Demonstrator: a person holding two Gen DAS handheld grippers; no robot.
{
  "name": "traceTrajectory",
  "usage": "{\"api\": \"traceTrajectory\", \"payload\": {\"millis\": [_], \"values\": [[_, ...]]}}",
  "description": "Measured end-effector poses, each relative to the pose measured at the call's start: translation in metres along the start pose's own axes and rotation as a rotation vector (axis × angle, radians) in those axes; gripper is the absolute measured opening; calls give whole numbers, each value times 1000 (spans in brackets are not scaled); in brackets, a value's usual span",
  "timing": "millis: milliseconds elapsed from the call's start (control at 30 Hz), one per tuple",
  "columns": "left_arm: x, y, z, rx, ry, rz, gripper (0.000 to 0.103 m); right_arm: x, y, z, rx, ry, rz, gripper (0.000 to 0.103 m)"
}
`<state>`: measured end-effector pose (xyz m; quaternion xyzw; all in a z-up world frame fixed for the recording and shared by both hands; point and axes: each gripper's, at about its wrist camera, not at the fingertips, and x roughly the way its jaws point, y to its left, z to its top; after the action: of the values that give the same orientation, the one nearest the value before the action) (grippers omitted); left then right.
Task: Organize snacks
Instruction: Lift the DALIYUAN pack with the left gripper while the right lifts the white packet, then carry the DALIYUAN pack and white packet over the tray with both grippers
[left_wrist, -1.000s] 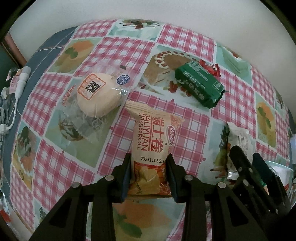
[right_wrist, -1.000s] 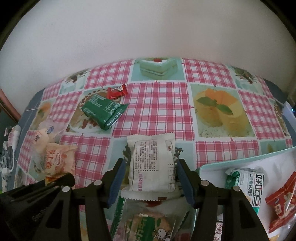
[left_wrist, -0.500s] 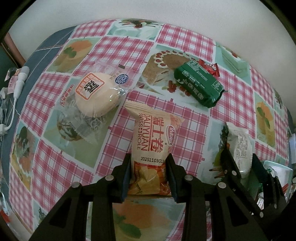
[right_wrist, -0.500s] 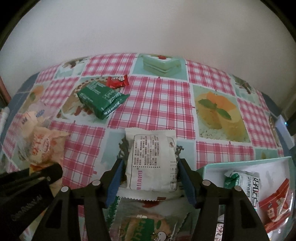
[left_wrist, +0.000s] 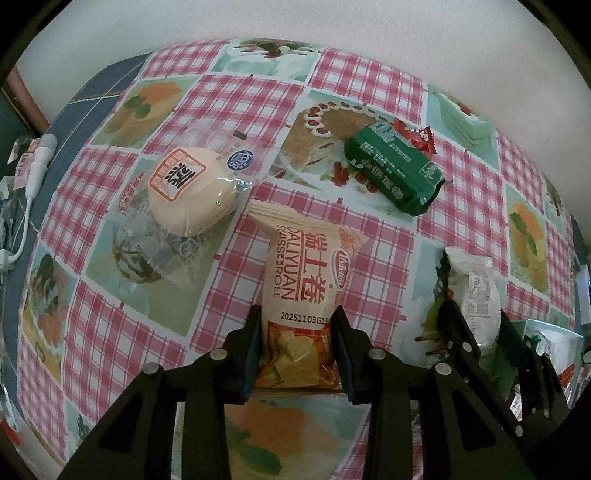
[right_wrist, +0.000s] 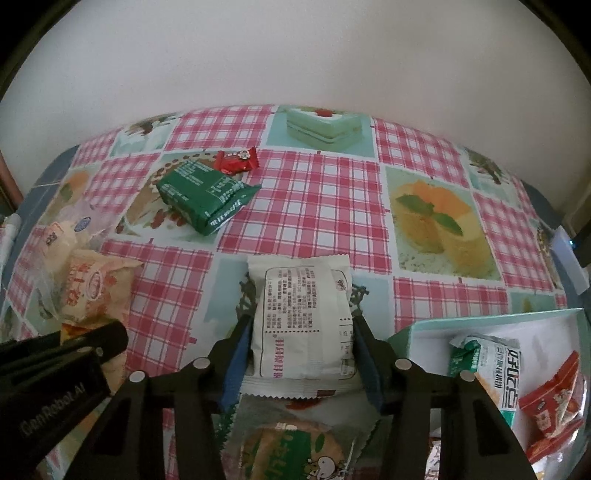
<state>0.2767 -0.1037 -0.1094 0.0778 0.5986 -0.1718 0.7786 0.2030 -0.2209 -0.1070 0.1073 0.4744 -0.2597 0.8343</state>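
My left gripper is shut on the lower end of a cream and orange Swiss roll packet, which points away over the checked tablecloth. The same packet shows at the left of the right wrist view. My right gripper has a white packet with printed text between its blue pads. Its jaws are closing, and both pads touch the packet's sides. In the left wrist view this gripper and its white packet appear at the right.
A green packet and a small red candy lie at the back. A round bun in clear wrap sits left. A pale teal tray with several snacks stands right. A green cartoon packet lies under my right gripper.
The right gripper's fingers have drawn in against the white packet and its view has tilted a little. The left gripper and its Swiss roll packet have not moved.
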Motion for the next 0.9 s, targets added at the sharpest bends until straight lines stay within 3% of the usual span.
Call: {"api": "traceTrajectory", "payload": {"millis": [433, 900], "values": [[-20, 6, 0, -27, -30, -10, 37, -18, -5, 7, 33, -15, 19, 56], [-94, -3, -22, -28, -101, -28, 37, -101, -46, 3, 123, -50, 36, 56]]}}
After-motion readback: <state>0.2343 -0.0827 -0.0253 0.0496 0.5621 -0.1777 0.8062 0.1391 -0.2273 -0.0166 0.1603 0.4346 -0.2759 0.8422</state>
